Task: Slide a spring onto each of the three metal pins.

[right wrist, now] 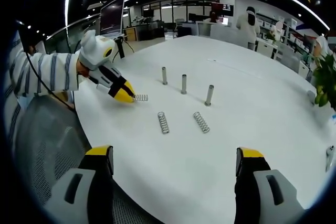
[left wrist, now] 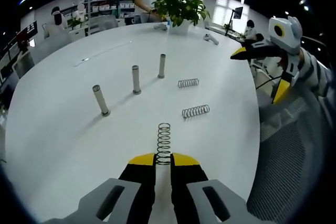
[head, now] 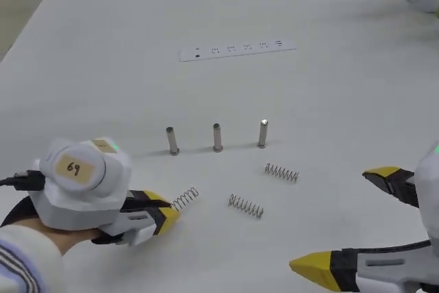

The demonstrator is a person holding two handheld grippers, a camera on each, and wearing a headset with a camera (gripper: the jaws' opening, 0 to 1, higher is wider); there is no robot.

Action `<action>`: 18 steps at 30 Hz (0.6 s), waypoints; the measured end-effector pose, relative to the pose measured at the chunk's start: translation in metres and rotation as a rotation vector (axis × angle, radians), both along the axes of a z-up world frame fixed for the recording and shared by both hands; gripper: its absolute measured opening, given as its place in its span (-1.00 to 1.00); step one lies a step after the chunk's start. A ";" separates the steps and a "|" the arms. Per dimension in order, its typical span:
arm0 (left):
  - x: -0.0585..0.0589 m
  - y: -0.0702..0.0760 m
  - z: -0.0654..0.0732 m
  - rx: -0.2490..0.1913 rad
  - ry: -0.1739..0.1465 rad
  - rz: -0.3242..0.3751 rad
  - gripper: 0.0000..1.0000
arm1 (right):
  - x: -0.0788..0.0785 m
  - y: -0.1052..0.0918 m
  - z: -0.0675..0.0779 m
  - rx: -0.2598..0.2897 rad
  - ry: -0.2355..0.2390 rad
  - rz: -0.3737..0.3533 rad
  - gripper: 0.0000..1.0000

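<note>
Three upright metal pins (head: 173,141) (head: 217,138) (head: 263,133) stand in a row on the white table, all bare. My left gripper (head: 167,212) is shut on the near end of one spring (head: 185,198), which lies low over the table pointing toward the pins; its own view shows that spring (left wrist: 164,139) pinched between the yellow fingertips (left wrist: 142,159). Two more springs (head: 245,205) (head: 281,172) lie loose in front of the pins. At the lower right my right gripper (head: 343,221) hangs wide open with nothing held, and its own view (right wrist: 173,156) faces the pins (right wrist: 184,84).
A white power strip (head: 236,49) lies on the table beyond the pins. A potted plant (left wrist: 181,9) stands at the far table edge, with people at desks behind. The table (head: 103,66) is bare around the pins.
</note>
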State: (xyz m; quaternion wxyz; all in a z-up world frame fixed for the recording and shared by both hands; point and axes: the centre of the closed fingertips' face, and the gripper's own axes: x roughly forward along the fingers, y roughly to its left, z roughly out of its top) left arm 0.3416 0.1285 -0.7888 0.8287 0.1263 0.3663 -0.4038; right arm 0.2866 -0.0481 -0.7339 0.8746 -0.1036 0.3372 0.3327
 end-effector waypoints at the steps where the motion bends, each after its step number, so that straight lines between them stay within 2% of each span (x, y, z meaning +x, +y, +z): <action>1: -0.001 0.000 0.001 0.002 -0.002 -0.006 -0.94 | 0.000 -0.001 0.000 -0.002 0.001 0.003 0.92; 10: -0.006 -0.003 0.002 0.031 -0.007 -0.055 -0.94 | 0.005 -0.004 -0.001 -0.018 -0.001 0.031 0.90; 16: -0.008 -0.003 0.003 0.022 -0.001 -0.061 -0.94 | 0.010 -0.003 -0.001 -0.034 -0.006 0.063 0.89; 18: -0.008 -0.005 0.006 0.001 0.007 -0.047 -0.94 | 0.011 -0.003 -0.003 -0.040 -0.001 0.078 0.88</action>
